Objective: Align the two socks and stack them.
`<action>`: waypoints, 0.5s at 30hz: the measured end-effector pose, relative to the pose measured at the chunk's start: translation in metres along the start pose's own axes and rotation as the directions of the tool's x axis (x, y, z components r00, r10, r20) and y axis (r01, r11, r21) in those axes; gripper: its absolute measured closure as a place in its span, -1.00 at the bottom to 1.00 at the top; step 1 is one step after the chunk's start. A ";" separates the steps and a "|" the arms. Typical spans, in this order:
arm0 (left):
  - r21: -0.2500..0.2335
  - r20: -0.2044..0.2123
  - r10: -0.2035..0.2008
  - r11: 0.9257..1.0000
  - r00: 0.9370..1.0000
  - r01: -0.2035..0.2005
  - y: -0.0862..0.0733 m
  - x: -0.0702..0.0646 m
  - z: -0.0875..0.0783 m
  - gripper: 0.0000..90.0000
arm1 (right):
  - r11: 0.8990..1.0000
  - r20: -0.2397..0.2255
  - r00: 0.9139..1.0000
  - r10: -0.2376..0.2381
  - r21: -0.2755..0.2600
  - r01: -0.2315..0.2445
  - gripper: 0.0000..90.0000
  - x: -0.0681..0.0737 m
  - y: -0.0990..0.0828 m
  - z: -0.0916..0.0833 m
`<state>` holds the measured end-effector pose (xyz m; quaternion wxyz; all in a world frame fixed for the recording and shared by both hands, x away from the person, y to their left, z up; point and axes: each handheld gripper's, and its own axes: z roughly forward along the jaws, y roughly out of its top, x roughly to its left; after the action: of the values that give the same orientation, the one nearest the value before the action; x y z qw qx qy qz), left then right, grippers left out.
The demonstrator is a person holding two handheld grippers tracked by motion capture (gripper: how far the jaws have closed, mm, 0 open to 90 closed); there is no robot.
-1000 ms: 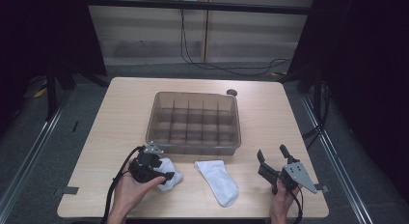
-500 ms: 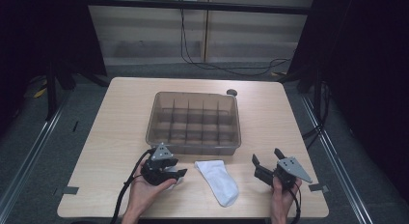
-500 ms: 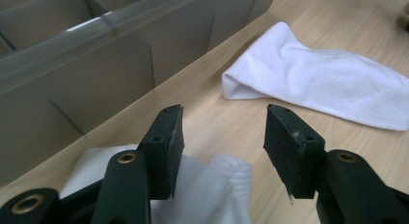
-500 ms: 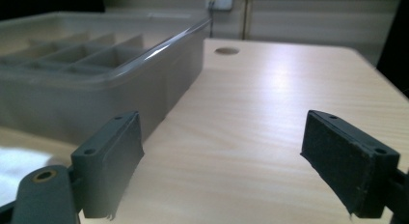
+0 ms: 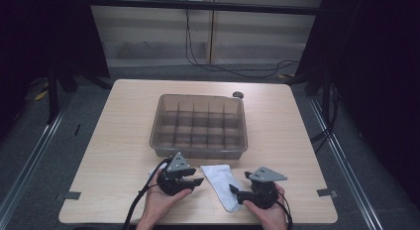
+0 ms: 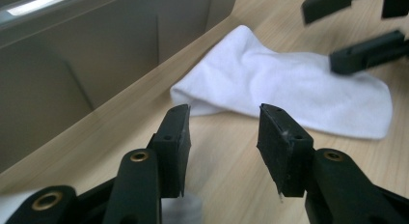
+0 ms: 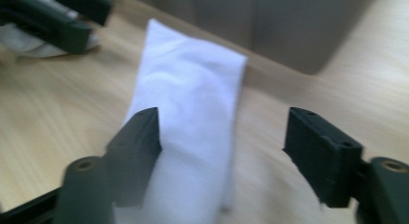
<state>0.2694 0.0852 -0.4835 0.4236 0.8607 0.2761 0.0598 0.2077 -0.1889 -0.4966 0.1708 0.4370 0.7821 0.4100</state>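
A flat white sock (image 5: 218,181) (image 6: 289,84) (image 7: 193,118) lies on the wooden table (image 5: 124,136) in front of a grey divided box (image 5: 198,149). My left gripper (image 5: 199,181) (image 6: 224,119) points at the sock's cuff from the left. It is open, its jaws have just been closing, and nothing is between them. My right gripper (image 5: 233,190) (image 7: 224,125) comes in from the right, open and also just closing, with the sock's toe end partly between its jaws. A second, bunched white sock (image 5: 151,169) (image 6: 185,208) lies under the left gripper.
The box (image 6: 72,64) has several open compartments and stands mid-table. A small dark round thing (image 5: 238,94) sits behind its far right corner. Tape marks (image 5: 72,195) lie near the front table edge. Dark floor and cables surround the table.
The left gripper moved right, off the bunched sock and toward the flat one. The right gripper moved left up to the flat sock's end. Both sets of jaws narrowed.
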 end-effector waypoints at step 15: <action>0.019 -0.008 -0.006 1.000 1.000 0.006 0.015 0.003 0.023 0.11 | 0.995 -0.076 0.996 -0.055 0.080 0.061 0.52 0.006 0.001 0.013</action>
<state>0.2862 0.0632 -0.4870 0.4143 0.8637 0.2807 0.0594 0.2129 -0.1773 -0.5029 0.1354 0.4052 0.8166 0.3881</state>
